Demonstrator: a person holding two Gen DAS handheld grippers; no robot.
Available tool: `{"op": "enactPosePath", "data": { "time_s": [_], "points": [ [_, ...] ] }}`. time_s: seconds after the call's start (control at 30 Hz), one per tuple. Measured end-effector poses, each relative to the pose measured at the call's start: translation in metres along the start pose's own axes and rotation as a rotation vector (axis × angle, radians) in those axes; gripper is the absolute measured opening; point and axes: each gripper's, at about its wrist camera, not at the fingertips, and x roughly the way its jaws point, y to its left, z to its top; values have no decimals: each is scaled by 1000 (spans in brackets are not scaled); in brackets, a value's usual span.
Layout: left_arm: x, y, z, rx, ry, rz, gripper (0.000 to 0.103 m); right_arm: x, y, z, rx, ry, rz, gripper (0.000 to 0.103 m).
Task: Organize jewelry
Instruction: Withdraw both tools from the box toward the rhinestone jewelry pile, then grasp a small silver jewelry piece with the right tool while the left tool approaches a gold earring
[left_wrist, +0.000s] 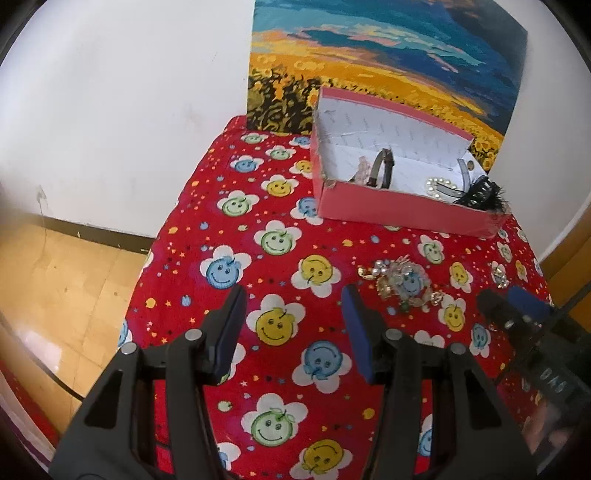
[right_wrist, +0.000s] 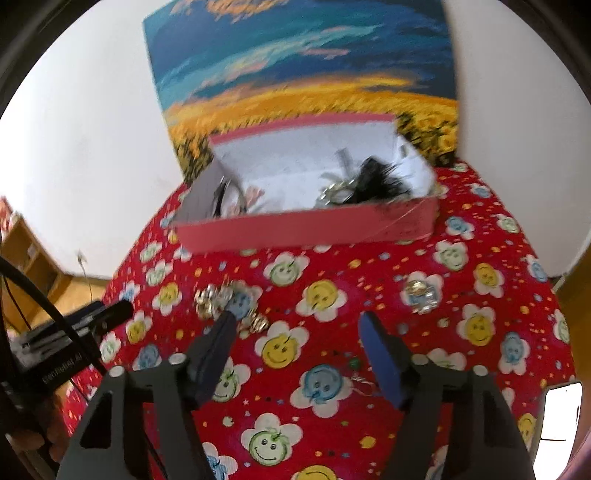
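Note:
A pink box (left_wrist: 399, 214) with a white inside stands at the back of the red smiley cloth (left_wrist: 280, 258); it holds a dark band (left_wrist: 380, 168), a pearl piece (left_wrist: 437, 186) and a black feathery piece (left_wrist: 484, 194). A pile of gold and crystal jewelry (left_wrist: 402, 282) lies in front of the box, right of my open, empty left gripper (left_wrist: 293, 299). In the right wrist view the box (right_wrist: 306, 225) is ahead, the pile (right_wrist: 229, 302) touches the left fingertip of my open, empty right gripper (right_wrist: 297, 325), and a small crystal piece (right_wrist: 421, 293) lies to the right. A tiny earring (right_wrist: 360, 380) lies by the right finger.
A sunflower-field painting (left_wrist: 388, 62) leans on the white wall behind the box. The cloth-covered table drops to a wooden floor (left_wrist: 55, 280) on the left. The other gripper's body (left_wrist: 524, 321) sits at the right edge of the left wrist view.

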Motion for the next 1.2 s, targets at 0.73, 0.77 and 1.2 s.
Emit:
{"op": "enactPosePath", "data": {
  "time_s": [0.73, 0.77, 1.2],
  "points": [
    [19, 15, 1, -41, 27, -22, 46, 52, 37, 16, -161, 97, -18, 28],
    [19, 15, 2, -41, 27, -23, 46, 54, 39, 17, -169, 103, -20, 27],
    [18, 20, 3, -67, 18, -27, 46, 69, 45, 12, -184, 90, -18, 13]
  ]
}}
